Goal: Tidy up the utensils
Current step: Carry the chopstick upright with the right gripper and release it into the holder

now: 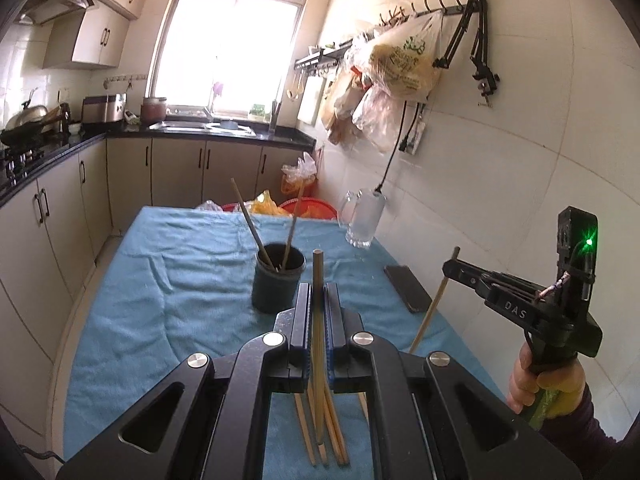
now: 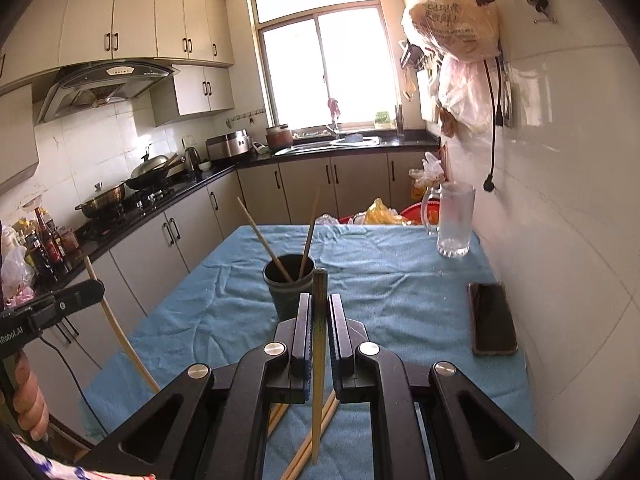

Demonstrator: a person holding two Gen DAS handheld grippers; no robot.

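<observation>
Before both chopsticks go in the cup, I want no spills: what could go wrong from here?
1. The cup already holds two leaning chopsticks; the incoming ones could knock them or tip the cup.
2. Each gripper pinches its chopstick mid-length: the left gripper and the right gripper. A long stick may swivel or slip.
3. The glass mug and phone sit on the right, so a wide swing could hit them.

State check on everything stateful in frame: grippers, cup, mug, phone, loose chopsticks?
left gripper: shut on one wooden chopstick, lifted.
right gripper: shut on another wooden chopstick, lifted.
dark round holder cup: upright, two chopsticks inside.
clear glass mug: upright, looks empty.
black phone: flat, screen dark.
loose chopsticks: lying on blue cloth.
</observation>
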